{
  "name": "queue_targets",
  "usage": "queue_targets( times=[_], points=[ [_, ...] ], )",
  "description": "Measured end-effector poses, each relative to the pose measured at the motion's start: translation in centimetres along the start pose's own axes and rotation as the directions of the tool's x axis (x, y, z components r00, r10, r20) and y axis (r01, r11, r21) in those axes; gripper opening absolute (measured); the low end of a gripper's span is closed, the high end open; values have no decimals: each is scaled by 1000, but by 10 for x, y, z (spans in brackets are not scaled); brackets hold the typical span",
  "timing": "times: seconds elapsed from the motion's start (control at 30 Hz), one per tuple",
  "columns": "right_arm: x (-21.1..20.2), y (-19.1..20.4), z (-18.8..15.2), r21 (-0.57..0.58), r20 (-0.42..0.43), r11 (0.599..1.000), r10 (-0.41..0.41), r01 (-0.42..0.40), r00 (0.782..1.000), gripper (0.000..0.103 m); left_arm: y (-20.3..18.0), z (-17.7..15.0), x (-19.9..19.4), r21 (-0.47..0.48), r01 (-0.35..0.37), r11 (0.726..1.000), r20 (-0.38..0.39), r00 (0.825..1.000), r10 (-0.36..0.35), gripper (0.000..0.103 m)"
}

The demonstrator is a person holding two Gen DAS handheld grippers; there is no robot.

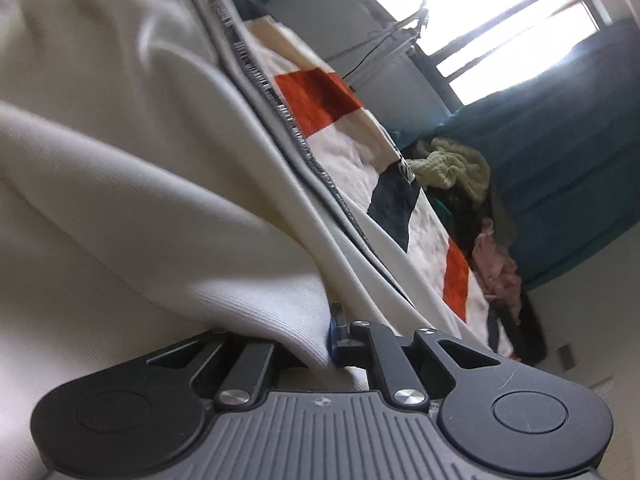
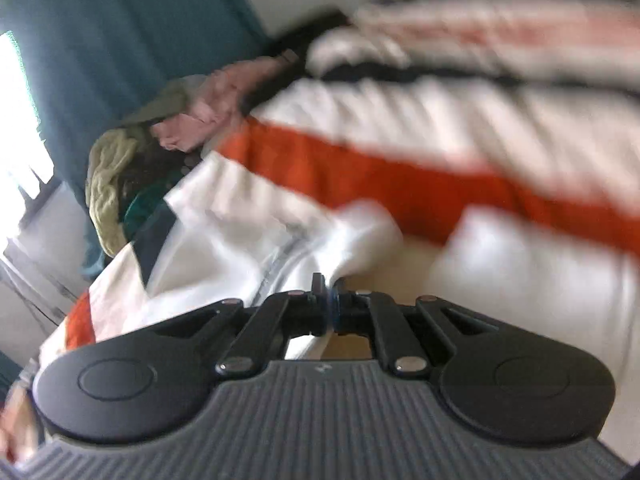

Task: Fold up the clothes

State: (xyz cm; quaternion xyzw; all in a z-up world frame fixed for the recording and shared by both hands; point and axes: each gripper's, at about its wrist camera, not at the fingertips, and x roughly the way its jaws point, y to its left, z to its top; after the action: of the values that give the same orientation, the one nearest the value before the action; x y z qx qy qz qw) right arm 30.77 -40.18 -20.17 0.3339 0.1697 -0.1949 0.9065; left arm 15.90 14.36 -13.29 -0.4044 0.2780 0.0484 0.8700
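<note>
Both wrist views low, close over the patchwork quilt (image 1: 348, 160), tilted, sharing the clothes pile (image 2: 120, 176)

A bright window (image 1: 500, 24) with dark bars lets in strong daylight. Teal curtains (image 1: 560, 152) hang beside it against a pale wall (image 1: 580, 312). A bed carries a white quilt (image 1: 352, 160) with orange and dark patches, blurred in the right wrist view.

Legible text: none that I can read from here; small emblem on left hand-held gripper (image 1: 329, 330) body, too small to decipher
</note>
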Motion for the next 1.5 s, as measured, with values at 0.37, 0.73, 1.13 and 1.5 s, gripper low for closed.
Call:
queue_targets(
  times=[0.37,0.73,1.13,1.5],
  points=[
    [0,-97,-20,230,-110,972,68,-42,992,10,-20,-14,-5,132,-92,987,39,995,87,7],
    [35,-113,-11,365,-76,922,168,-130,983,25,-31,-27,-10,261,-157,952,91,986,138,8],
    [11,-114,2,262,-28,965,29,-21,999,6,-42,-29,-12,286,-194,938,86,981,176,12],
    [-57,-84,9,113,-5,994,6,-6,1000,86,-58,-22,-33,379,-202,903,55,979,196,49]
  ],
)
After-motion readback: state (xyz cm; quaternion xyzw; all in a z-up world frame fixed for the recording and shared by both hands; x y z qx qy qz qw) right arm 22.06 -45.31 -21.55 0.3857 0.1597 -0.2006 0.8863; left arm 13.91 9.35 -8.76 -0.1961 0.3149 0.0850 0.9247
